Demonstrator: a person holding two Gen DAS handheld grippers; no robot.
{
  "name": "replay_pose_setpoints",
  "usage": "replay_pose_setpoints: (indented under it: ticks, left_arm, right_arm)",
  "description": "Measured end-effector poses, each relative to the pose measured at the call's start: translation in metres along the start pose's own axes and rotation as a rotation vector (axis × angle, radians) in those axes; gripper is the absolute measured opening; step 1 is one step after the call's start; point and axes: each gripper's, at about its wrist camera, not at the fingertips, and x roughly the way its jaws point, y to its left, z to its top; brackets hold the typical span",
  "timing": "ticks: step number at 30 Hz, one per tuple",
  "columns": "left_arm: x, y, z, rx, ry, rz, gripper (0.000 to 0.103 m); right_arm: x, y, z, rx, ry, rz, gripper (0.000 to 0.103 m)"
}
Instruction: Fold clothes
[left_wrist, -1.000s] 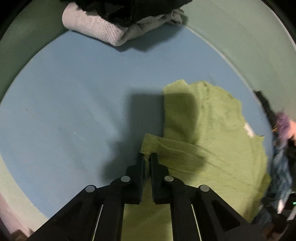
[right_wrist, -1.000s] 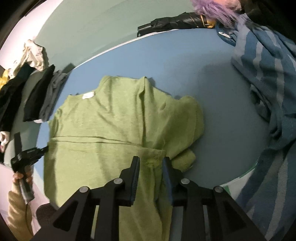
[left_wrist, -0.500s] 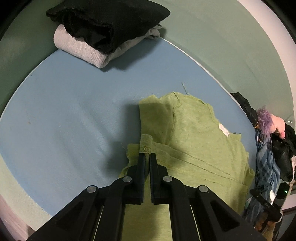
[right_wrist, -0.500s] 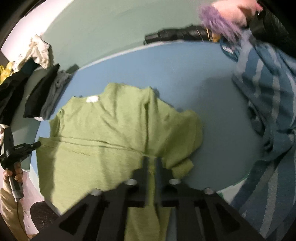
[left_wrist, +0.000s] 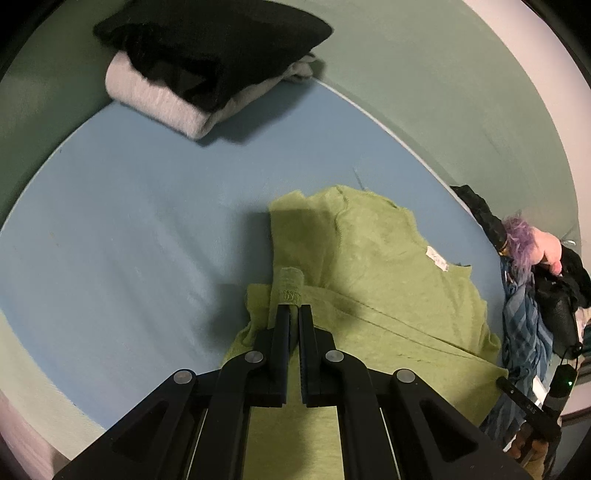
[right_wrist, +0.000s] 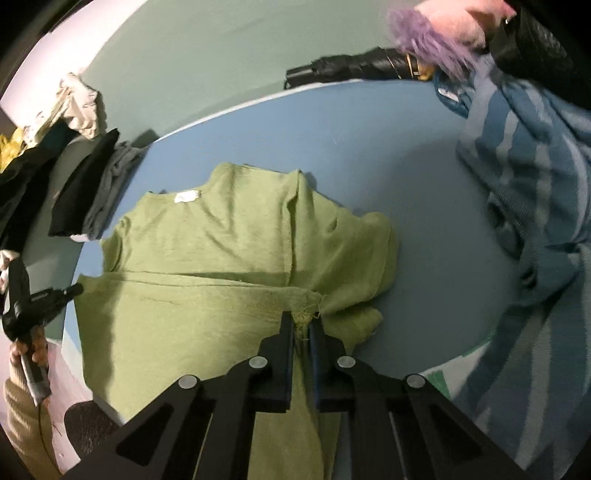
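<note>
Both claws pinching the green shirt

Left gripper (left_wrist: 294, 310) and right gripper (right_wrist: 303, 319) are each clamped nearly shut on the green shirt's (right_wrist: 207, 258) hem; its white neck tag (right_wrist: 187, 196) is unreadable.

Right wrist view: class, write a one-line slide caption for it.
Right gripper shut on the hem of a green shirt spread on a blue mat, striped blue cloth alongside.

No legible text anywhere.

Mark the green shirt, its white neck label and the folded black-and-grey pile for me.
green shirt (right_wrist: 207, 258), right wrist view, flat upper back panel.
white neck label (right_wrist: 186, 196), right wrist view, middle of the tag.
folded black-and-grey pile (left_wrist: 207, 48), left wrist view, black top garment.
</note>
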Motion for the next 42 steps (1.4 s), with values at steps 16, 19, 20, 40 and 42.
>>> replay_pose_setpoints:
  ticks: [16,19,20,40,42]
  left_arm:
    - [-0.020,0.001,0.002,-0.036,-0.033,-0.052,0.004]
    - [-0.025,-0.002,0.003,-0.029,-0.046,-0.064,0.004]
    - [-0.026,-0.003,0.003,-0.025,-0.048,-0.066,0.004]
    - [0.051,0.023,0.011,-0.050,0.062,0.122,0.012]
    - [0.044,0.023,0.012,-0.067,0.033,0.076,0.003]
  right_arm:
    - [-0.039,0.008,-0.007,-0.012,-0.127,-0.009,0.011]
    - [-0.040,0.006,-0.006,-0.012,-0.120,-0.012,0.009]
    - [-0.040,0.006,-0.006,-0.012,-0.118,-0.013,0.009]
    - [0.033,0.019,0.015,-0.097,0.006,-0.082,0.004]
    - [0.022,0.021,0.015,-0.095,-0.023,-0.060,0.000]
